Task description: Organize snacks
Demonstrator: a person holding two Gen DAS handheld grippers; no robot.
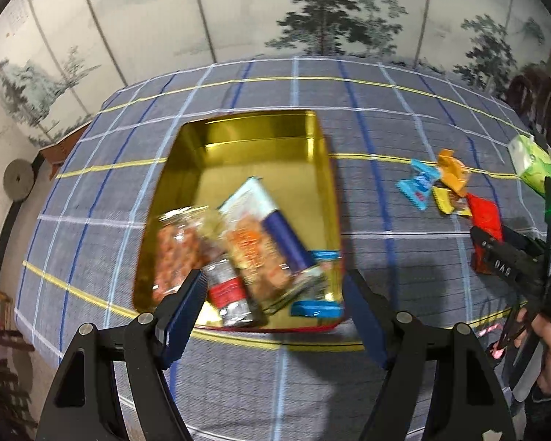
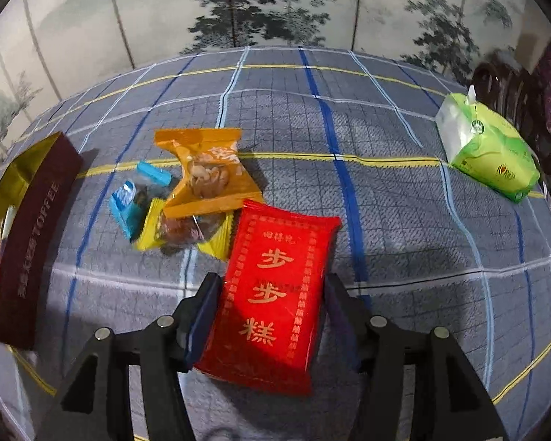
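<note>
Black right gripper [image 2: 272, 316] straddles the red cake packet [image 2: 275, 294], jaws half open, pads not clearly pressing; the left gripper [image 1: 275, 308] hangs wide and empty above the gold tin [image 1: 238, 139]. Several snacks lie inside already; the orange packet [image 2: 205, 169] and blue candies [image 2: 128, 202] at eleven o'clock remain. Only the left view shows the tin's contents.
</note>
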